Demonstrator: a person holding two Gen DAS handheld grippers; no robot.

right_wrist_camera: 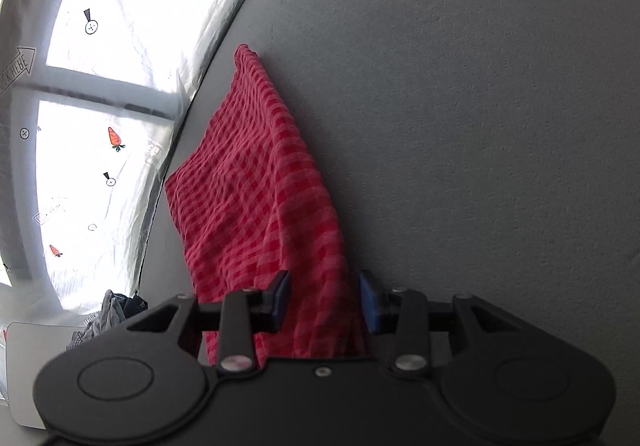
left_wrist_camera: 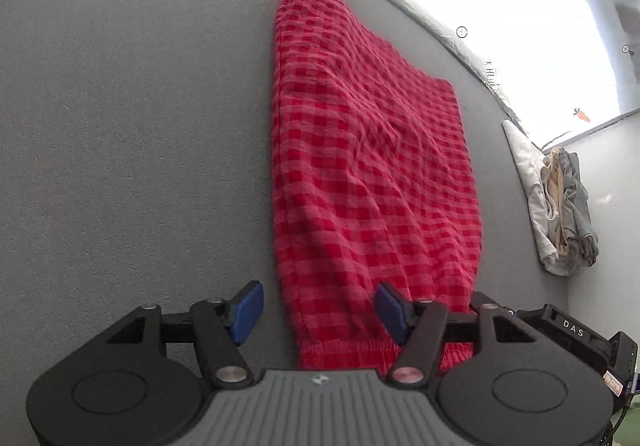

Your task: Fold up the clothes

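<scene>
Red checked shorts [left_wrist_camera: 360, 174] between open left tongs [left_wrist_camera: 318, 312]

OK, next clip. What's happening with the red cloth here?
A person with a gripper in each hand is folding a red checked garment laid out on a grey table. Both grippers sit at its near, elastic-hemmed end. The left gripper is open, its fingers straddling the garment's left edge. The right gripper is open too, cloth between its pads. A pile of other clothes waits at the table's edge.
</scene>
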